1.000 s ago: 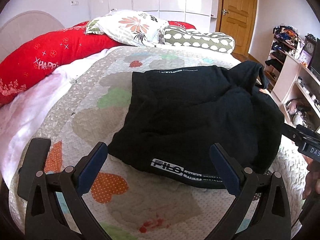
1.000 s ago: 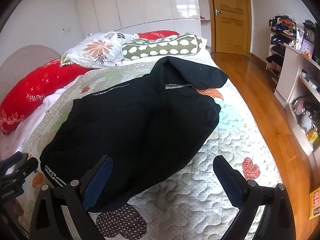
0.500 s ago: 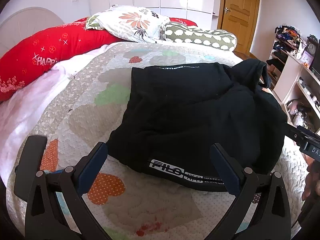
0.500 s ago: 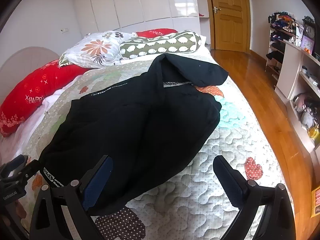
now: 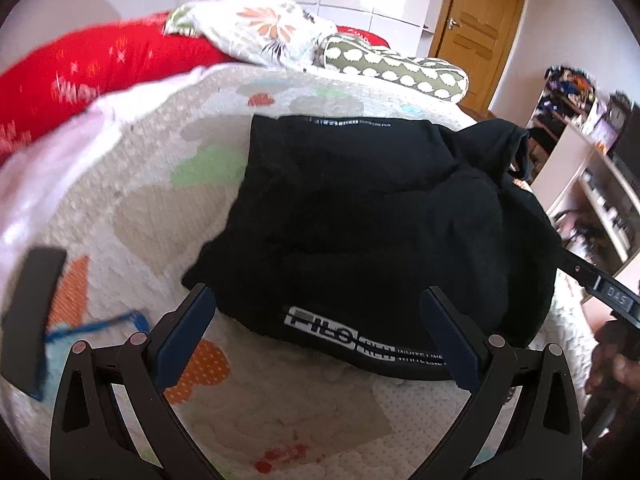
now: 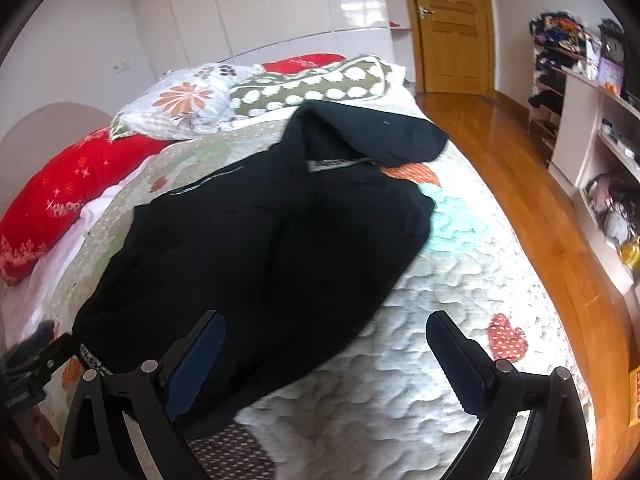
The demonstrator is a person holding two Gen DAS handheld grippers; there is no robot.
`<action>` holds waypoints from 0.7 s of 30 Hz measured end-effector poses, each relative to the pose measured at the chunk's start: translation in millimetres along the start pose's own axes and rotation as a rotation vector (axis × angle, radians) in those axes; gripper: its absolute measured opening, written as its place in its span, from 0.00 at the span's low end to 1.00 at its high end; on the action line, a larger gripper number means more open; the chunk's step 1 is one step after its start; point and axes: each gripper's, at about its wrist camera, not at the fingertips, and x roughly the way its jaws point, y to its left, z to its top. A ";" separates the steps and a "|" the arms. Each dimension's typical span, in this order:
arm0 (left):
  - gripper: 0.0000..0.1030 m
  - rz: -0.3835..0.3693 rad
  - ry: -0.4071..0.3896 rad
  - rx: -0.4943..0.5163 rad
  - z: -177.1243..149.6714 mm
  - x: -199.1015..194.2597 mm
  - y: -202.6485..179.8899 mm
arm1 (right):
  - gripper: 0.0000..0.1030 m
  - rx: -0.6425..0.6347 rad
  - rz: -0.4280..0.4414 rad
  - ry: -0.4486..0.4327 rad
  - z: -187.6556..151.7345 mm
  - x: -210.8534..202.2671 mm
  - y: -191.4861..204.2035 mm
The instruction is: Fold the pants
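Black pants (image 5: 372,216) (image 6: 256,248) lie folded over in a loose heap on a quilted bed cover (image 5: 132,204) (image 6: 452,300). A white logo band shows along their near edge in the left wrist view. My left gripper (image 5: 318,336) is open, its fingers straddling that near edge just above the cloth. My right gripper (image 6: 326,356) is open over the near right edge of the pants, its left finger above the black cloth and its right finger above bare quilt. One end of the pants is flipped back at the far side (image 6: 384,136).
Pillows lie at the head of the bed: a red one (image 6: 60,196), a floral one (image 6: 180,104) and a green spotted one (image 6: 316,84). A wooden floor (image 6: 532,200), a door (image 6: 452,28) and cluttered shelves (image 6: 592,128) are to the right. A dark flat object (image 5: 32,316) lies at the left.
The left gripper has moved forward and lower, closing in on the logo edge of the pants. The right gripper has shifted slightly nearer the pants. Both stay open.
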 end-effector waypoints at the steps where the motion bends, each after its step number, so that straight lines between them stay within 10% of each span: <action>1: 1.00 -0.011 0.011 -0.027 -1.1 3.6 4.2 | 0.97 0.016 -0.008 0.000 0.2 1.7 -6.9; 17: 0.99 -0.097 0.100 -0.150 13.1 58.3 -0.1 | 0.74 0.338 0.091 0.010 43.3 71.5 -101.3; 19: 0.90 -0.095 0.084 -0.156 15.7 60.0 -1.2 | 0.44 0.361 0.110 -0.012 48.4 82.1 -106.1; 21: 0.58 -0.050 0.074 -0.152 17.9 61.2 -1.2 | 0.27 0.364 0.143 -0.006 52.6 90.8 -106.8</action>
